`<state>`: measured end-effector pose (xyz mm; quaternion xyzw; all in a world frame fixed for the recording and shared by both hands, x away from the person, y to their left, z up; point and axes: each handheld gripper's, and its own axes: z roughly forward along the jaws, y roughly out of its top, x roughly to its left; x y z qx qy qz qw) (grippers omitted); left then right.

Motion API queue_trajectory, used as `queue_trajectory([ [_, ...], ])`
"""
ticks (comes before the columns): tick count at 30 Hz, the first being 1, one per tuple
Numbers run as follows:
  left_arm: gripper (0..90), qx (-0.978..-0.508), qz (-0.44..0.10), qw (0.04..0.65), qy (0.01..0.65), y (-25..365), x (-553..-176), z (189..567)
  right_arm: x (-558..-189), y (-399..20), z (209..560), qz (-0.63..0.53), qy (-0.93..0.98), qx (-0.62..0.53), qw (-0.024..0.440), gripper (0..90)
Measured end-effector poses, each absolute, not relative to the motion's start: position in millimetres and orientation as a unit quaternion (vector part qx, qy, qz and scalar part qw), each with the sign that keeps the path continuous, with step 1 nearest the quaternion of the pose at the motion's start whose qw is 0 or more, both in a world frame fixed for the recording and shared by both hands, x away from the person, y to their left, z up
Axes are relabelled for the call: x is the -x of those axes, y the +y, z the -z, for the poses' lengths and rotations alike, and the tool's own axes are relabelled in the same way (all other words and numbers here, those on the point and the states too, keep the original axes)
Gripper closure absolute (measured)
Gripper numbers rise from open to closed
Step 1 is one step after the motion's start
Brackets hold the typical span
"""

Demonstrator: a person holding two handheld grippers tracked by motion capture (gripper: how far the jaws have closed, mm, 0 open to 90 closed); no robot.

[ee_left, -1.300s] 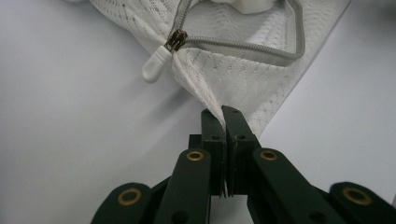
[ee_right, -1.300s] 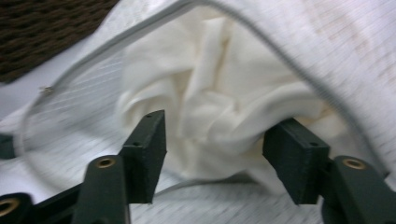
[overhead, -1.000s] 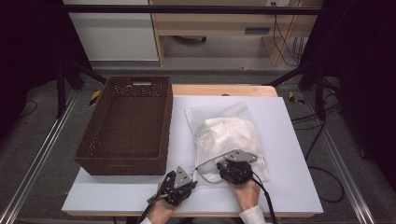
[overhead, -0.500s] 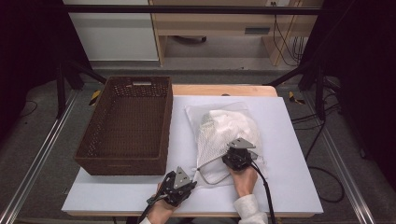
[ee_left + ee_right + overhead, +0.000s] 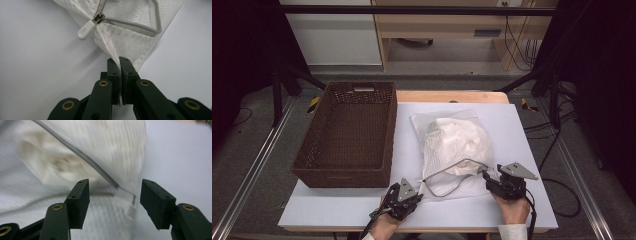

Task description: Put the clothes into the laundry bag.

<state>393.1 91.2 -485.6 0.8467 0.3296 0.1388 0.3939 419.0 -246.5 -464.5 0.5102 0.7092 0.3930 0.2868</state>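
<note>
Left gripper (image 5: 414,194) is pinching the mesh bag (image 5: 455,145) at its near-left corner. Right gripper (image 5: 488,176), jaws just opening, is gripping nothing at the bag's near-right edge.

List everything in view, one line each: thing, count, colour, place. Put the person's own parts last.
mesh laundry bag: 1, white, on the table right of the basket, zip open, white cloth inside
zip pull: 1, white tab on a metal slider, at the bag's near left corner
wicker basket: 1, dark brown, left part of the table, nothing in it
table: 1, white top with a wooden far edge
cabinet: 1, white, on the floor beyond the table
left gripper: 1, black, near edge, shut on the bag's corner
right gripper: 1, black, at the bag's near right edge, jaws just opened, clamping nothing
hands: 2, at the near edge, white cuff on the right
</note>
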Motion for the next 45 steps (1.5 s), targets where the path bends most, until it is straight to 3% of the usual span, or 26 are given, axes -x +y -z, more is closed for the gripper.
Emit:
queue_trajectory([
  [4, 86.1, -0.845, -0.138, 0.396, 0.331, 91.4, -394.0, 485.8, -429.6, -257.1, 484.4, -0.348, 0.727, -0.536, 0.252, 53.8],
  [8, 86.0, -0.845, -0.139, 0.395, 0.332, 91.3, -394.2, 485.7, -428.6, -260.3, 484.5, -0.34, 0.734, -0.537, 0.239, 85.3],
  [9, 86.0, -0.845, -0.138, 0.395, 0.333, 91.5, -394.4, 485.7, -426.3, -261.2, 483.0, -0.342, 0.734, -0.537, 0.238, 88.2],
  [15, 86.0, -0.843, -0.14, 0.395, 0.338, 93.1, -394.9, 485.7, -397.4, -276.2, 471.1, -0.364, 0.726, -0.535, 0.236, 89.9],
  [21, 86.4, -0.838, -0.133, 0.398, 0.347, 97.2, -396.1, 485.7, -377.7, -277.9, 483.8, -0.351, 0.745, -0.525, 0.215, 89.2],
  [23, 86.5, -0.839, -0.133, 0.398, 0.347, 97.4, -395.9, 485.7, -378.7, -275.5, 482.7, -0.349, 0.745, -0.526, 0.215, 81.9],
  [27, 86.5, -0.838, -0.135, 0.4, 0.346, 96.5, -395.6, 486.2, -378.0, -266.1, 476.1, -0.379, 0.74, -0.502, 0.236, 53.2],
  [30, 86.5, -0.838, -0.138, 0.4, 0.346, 95.7, -395.4, 486.4, -377.3, -252.4, 462.6, -0.411, 0.74, -0.472, 0.247, 49.4],
  [33, 86.4, -0.839, -0.142, 0.398, 0.343, 95.1, -394.8, 486.4, -383.4, -232.0, 454.4, -0.432, 0.749, -0.445, 0.233, 54.1],
  [38, 86.8, -0.838, -0.142, 0.401, 0.342, 95.2, -394.6, 485.7, -408.9, -192.5, 466.1, -0.414, 0.783, -0.426, 0.182, 77.0],
  [42, 87.1, -0.838, -0.143, 0.403, 0.339, 96.2, -393.5, 483.2, -431.3, -169.5, 476.8, -0.386, 0.797, -0.427, 0.185, 89.3],
  [45, 87.3, -0.838, -0.142, 0.404, 0.337, 96.8, -392.4, 481.4, -450.2, -161.4, 483.2, -0.374, 0.791, -0.44, 0.202, 90.0],
])
